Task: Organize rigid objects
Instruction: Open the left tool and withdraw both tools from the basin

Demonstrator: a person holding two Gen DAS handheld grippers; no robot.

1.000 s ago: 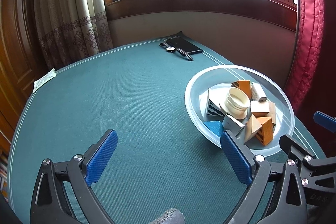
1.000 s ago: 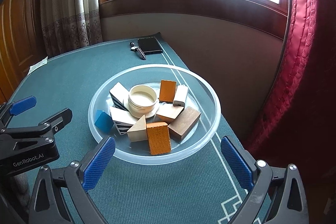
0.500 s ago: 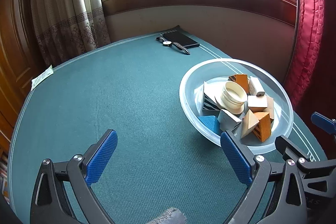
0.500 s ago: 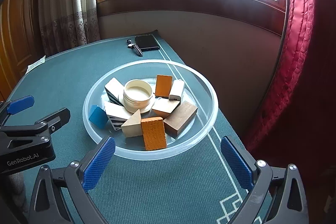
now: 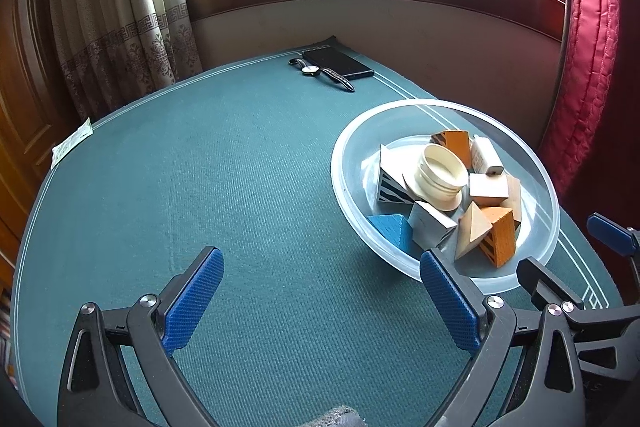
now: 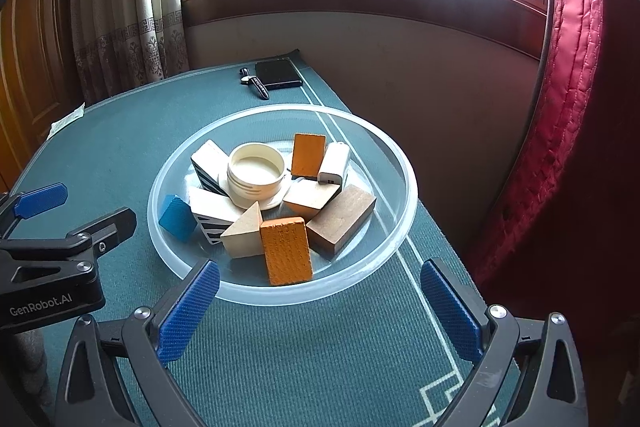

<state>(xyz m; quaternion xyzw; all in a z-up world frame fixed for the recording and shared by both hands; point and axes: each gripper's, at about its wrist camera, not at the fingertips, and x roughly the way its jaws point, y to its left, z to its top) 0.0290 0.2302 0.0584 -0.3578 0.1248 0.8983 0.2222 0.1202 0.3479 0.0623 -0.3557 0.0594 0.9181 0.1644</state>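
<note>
A clear plastic bowl sits on the green table and holds several blocks: an orange block, a brown block, a blue block, a cream jar lid, a white charger and striped white blocks. My right gripper is open and empty, just in front of the bowl's near rim. My left gripper is open and empty over bare cloth, left of the bowl; its right finger is near the rim.
A black phone and a wristwatch lie at the table's far edge. A paper slip lies at the far left edge. A wall and red curtain stand right of the table.
Both grippers have drifted slightly; the bowl sits a little nearer and lower in both views. Both stay open and empty.
</note>
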